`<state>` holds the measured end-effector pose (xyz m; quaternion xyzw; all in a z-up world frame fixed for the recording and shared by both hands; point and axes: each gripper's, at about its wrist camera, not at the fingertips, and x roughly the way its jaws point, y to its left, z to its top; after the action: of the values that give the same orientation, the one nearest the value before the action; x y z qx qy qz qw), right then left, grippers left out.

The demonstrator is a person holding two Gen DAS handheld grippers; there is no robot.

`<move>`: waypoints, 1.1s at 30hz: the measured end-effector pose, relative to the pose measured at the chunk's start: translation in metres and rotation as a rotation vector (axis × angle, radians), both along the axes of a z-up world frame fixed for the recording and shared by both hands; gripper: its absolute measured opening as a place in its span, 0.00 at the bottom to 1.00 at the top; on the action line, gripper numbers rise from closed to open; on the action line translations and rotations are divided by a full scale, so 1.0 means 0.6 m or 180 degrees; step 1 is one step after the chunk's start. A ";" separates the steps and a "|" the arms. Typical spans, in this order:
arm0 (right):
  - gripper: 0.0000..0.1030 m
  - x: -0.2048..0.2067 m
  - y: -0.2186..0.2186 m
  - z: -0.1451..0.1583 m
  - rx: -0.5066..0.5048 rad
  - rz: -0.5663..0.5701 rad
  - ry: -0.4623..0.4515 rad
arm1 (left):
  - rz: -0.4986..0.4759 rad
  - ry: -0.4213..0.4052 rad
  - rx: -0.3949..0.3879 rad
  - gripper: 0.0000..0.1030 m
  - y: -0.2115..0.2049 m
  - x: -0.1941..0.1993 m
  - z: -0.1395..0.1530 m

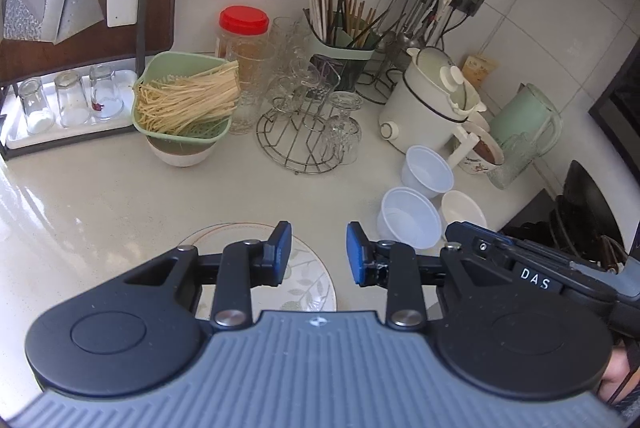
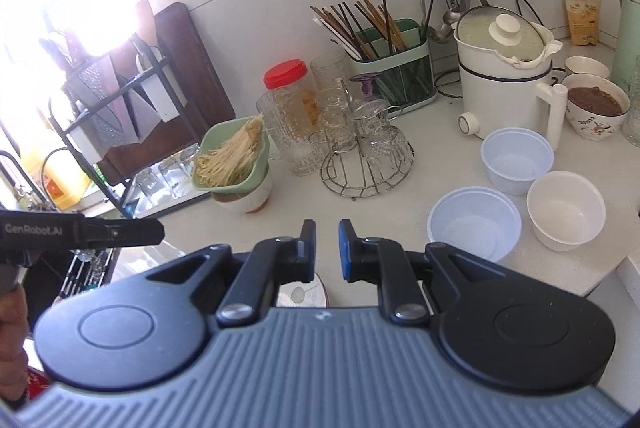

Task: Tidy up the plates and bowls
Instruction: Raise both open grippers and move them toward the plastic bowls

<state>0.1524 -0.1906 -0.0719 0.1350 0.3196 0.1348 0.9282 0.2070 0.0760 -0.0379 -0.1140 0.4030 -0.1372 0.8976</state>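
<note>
The plate (image 1: 308, 280) lies flat on the worktop (image 1: 100, 195) under our left fingers (image 1: 282, 252) (parted, empty); the right gripper (image 2: 323, 248), narrowly parted, holds nothing. We should slide one finger under its rim.

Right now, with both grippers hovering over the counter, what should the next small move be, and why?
Probably lower the left gripper onto the rim of the leaf-patterned plate. Its jaws are open and empty and the plate lies just beneath them. The three white bowls sit apart to the right, nearer the right gripper.
</note>
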 end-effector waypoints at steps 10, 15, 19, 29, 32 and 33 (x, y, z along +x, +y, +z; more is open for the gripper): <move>0.16 -0.017 0.014 -0.013 -0.0102 -0.0213 0.0062 | -0.0155 0.0044 0.0003 0.34 0.012 0.016 -0.015; 0.16 -0.014 -0.011 -0.030 -0.0074 -0.0333 0.0078 | -0.0218 0.0076 0.0006 0.34 -0.014 0.040 -0.029; 0.16 -0.002 -0.033 -0.056 -0.0214 -0.0426 0.0066 | -0.0313 0.0091 0.0073 0.34 -0.056 0.068 -0.039; 0.16 0.032 -0.112 -0.104 -0.0310 -0.0498 0.0237 | -0.0360 0.0301 -0.0075 0.34 -0.142 0.157 -0.083; 0.16 0.040 -0.133 -0.115 -0.0253 -0.0518 0.0255 | -0.0390 0.0419 -0.0103 0.34 -0.169 0.181 -0.106; 0.16 0.041 -0.137 -0.119 -0.0224 -0.0500 0.0250 | -0.0404 0.0440 -0.0089 0.34 -0.177 0.187 -0.113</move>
<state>0.1772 -0.2730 -0.1435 0.1321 0.3486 0.0449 0.9268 0.3190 -0.0304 -0.1055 -0.1099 0.4685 -0.1912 0.8555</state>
